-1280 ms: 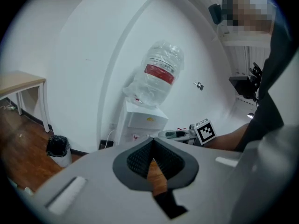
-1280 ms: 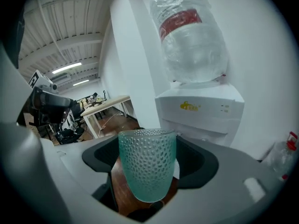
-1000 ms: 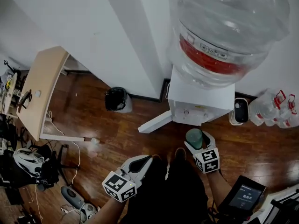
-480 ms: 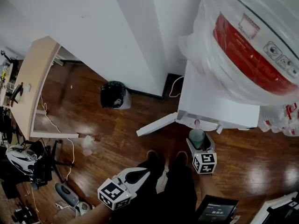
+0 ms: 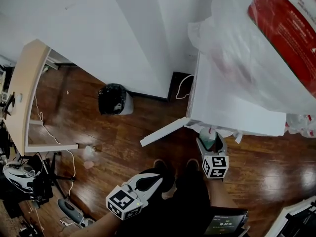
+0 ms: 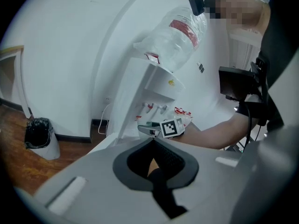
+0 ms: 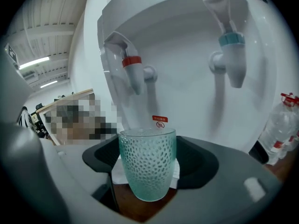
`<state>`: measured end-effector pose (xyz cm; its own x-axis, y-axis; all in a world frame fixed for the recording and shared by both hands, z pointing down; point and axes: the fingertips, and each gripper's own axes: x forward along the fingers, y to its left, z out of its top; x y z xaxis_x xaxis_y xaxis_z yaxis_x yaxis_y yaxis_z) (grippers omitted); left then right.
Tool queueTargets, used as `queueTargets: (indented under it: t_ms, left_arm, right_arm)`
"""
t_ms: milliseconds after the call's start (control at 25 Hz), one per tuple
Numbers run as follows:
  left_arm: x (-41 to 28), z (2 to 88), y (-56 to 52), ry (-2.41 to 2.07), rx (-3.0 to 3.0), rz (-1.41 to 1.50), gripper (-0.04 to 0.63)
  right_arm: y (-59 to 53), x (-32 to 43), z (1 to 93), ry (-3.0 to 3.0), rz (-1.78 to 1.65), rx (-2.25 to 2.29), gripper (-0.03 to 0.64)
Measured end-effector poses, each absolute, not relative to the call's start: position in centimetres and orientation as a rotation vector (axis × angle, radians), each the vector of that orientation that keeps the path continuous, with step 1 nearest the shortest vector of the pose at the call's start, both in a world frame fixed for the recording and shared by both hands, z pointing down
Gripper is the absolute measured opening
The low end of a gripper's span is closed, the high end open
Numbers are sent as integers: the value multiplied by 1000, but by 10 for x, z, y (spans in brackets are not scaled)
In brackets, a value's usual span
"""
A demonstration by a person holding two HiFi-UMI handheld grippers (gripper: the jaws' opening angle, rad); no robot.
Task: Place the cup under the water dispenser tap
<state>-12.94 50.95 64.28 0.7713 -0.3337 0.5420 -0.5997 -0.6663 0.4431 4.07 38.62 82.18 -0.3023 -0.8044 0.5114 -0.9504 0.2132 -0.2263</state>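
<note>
The dark wooden floor carries a black waste bin, the white water dispenser to the bin's right, and a pale bench at far left.

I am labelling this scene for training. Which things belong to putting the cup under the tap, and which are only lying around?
For the job: cup, right gripper holding it, water dispenser, its red tap and blue tap.
Lying around: bin, desk, spare bottles, left gripper, shut and empty.
</note>
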Motion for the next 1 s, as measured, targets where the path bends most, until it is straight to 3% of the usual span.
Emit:
queueTargets:
  t_ms: [480,1000]
  left_arm:
    - [-109,706,502,-523,2381,670,9]
    - [-95,716,510,-559,2324,650,9]
  right_arm:
    - [363,44,818,-2329,329,1842,364]
    - [377,56,844,-2345,509,1737,364]
